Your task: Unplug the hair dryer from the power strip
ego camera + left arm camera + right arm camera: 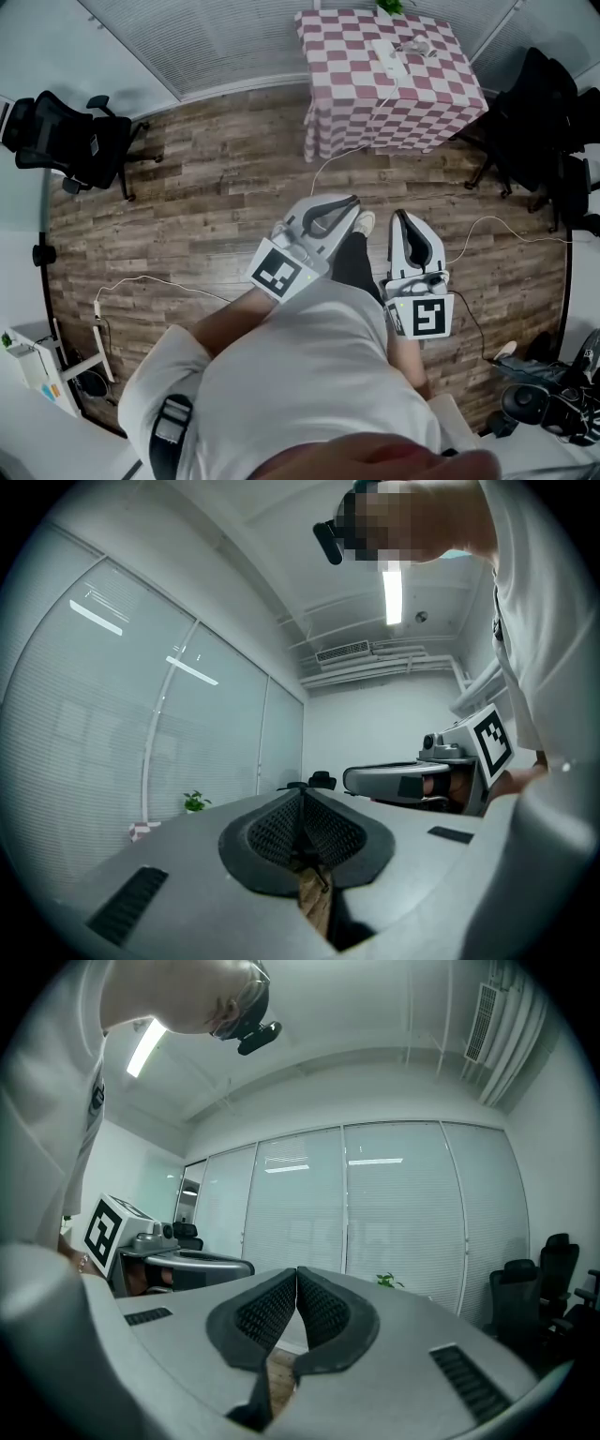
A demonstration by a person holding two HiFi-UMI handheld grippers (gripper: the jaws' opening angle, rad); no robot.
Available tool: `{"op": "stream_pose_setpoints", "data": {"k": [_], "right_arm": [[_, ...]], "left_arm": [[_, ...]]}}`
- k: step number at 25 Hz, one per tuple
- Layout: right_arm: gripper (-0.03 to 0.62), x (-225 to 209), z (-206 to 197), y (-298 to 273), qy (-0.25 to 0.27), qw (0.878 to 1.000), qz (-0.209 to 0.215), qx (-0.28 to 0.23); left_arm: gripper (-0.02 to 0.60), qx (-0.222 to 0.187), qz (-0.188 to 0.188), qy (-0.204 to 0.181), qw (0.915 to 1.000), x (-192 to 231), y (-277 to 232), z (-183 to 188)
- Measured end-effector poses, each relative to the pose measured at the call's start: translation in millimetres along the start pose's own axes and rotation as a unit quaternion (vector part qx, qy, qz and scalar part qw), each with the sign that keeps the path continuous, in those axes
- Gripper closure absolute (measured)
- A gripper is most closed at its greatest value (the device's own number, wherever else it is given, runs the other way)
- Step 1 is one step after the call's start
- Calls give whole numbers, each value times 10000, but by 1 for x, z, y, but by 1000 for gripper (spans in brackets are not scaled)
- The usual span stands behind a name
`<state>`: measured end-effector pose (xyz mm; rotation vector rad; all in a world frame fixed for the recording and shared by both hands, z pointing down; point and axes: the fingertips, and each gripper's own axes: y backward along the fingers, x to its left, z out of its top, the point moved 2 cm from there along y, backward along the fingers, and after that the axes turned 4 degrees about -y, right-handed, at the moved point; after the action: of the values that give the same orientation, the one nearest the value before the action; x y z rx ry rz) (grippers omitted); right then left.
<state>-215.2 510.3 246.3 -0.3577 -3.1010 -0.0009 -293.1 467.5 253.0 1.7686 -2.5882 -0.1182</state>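
Across the wood floor stands a table under a pink-and-white checked cloth (337, 56). On it lie a white power strip (389, 58) and a pale item beside it (419, 45), too small to name. A white cable (330, 161) drops from the table to the floor. My left gripper (349, 202) and right gripper (401, 216) are held level in front of the person, far from the table, both shut with nothing in them. The left gripper view shows its ribbed pads (281, 829) pressed together. In the right gripper view the pads (321, 1307) meet as well.
Black office chairs stand at the left (66, 141) and right (544, 131). Loose cables cross the floor at the left (141, 279) and right (487, 225). Blind-covered glass walls close off the far side. A small plant (386, 1282) sits near the table.
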Motion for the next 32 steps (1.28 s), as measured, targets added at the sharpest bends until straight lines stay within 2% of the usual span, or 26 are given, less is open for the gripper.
{"op": "stream_pose_setpoints", "data": {"k": [11, 23, 32], "right_arm": [[563, -69, -7, -46, -12, 10000, 99, -1], [563, -191, -11, -119, -123, 9998, 150, 39], [563, -278, -17, -176, -151, 9992, 331, 138]], "left_arm": [[543, 89, 71, 42, 9999, 34, -76, -15], [543, 292, 55, 29, 9996, 87, -207, -28], [543, 419, 213, 30, 9989, 127, -297, -36]]}}
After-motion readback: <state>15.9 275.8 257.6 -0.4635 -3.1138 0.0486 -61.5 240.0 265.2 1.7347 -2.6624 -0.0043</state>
